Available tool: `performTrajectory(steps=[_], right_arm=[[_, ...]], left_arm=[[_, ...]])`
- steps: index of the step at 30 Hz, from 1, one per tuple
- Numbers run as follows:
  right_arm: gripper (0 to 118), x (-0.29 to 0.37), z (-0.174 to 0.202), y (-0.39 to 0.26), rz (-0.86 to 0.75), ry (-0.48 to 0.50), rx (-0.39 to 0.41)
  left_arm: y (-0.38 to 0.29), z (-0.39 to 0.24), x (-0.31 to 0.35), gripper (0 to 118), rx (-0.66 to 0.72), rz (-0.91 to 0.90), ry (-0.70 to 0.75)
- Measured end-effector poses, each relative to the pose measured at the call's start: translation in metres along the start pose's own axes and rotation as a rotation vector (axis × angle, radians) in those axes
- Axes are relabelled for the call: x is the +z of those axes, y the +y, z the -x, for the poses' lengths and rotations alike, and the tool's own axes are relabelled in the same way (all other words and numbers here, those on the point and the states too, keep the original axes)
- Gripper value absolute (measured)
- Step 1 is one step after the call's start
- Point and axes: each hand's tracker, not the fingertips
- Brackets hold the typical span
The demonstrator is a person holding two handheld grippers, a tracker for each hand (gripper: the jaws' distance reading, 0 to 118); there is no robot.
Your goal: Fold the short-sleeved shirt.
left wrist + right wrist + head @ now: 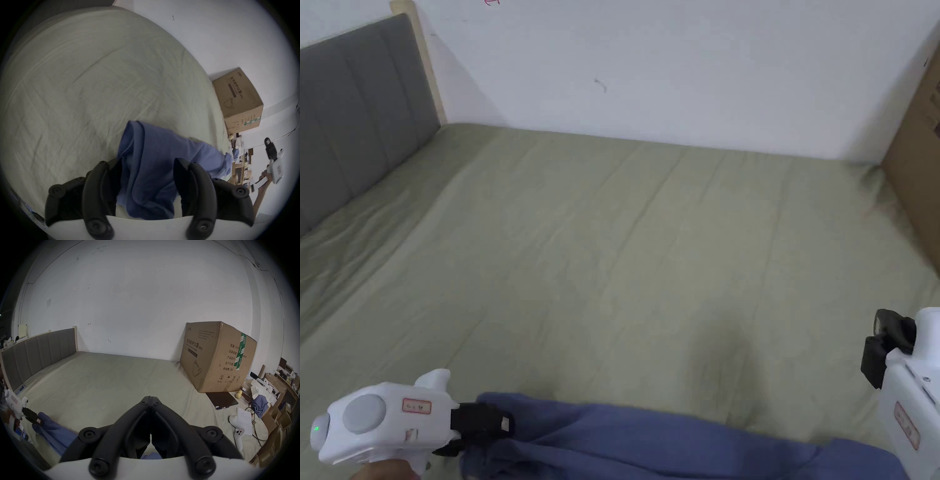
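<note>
Shirt (675, 440) is a blue bunch on the bed (625, 250), stretched between the two tongs, nearest the person. Step in hand, by my read: getting it spread flat before any fold.

Left tongs (146, 164): jaws stand apart w/ cloth lying in the gap between them. Doesn't look pinched; can't tell if either jaw presses. In head view the left tongs (487, 425) point sideways toward the right tongs, tip touching the shirt's end.

Right tongs (151, 398): jaws together, nothing between them at the tips, a bit of shirt just below. In head view the right tongs (884, 350) point away from the person, above the cloth, not touching.

To do it well, imo:
- close left tongs on one layer's edge (hem or shoulder), not the whole wad
- open right tongs, drop to the shirt's end beneath, grab matching corner
- lift both, pull apart till taut, lay toward the bare bed ahead of the tongs
- keep clear of the cardboard box (217, 356) beyond the right tongs.
</note>
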Motion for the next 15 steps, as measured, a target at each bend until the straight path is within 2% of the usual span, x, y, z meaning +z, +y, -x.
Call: performTrajectory(steps=[2, 3, 4, 6, 12, 15], right_arm=[[0, 0.002, -0.005, 0.000, 0.001, -0.011, 0.000], [0, 0.002, -0.008, 0.000, -0.001, -0.016, 0.000], [0, 0.003, -0.011, 0.000, -0.002, -0.022, 0.000], [0, 0.002, -0.015, 0.002, 0.001, -0.028, -0.002], [0, 0.007, -0.018, 0.009, -0.020, -0.035, -0.013], [0, 0.011, -0.018, 0.012, -0.035, -0.027, -0.025]], left_arm=[[-0.001, -0.004, 0.000, 19, -0.015, -0.016, 0.015], [-0.001, -0.003, -0.001, 16, -0.016, -0.011, 0.009], [-0.002, -0.004, -0.003, 14, -0.009, 0.000, -0.017], [-0.002, -0.010, -0.002, 12, -0.018, -0.011, 0.019], [0.005, -0.023, 0.046, 10, -0.085, -0.072, 0.017], [0.009, -0.028, 0.073, 10, -0.115, -0.099, 0.088]])
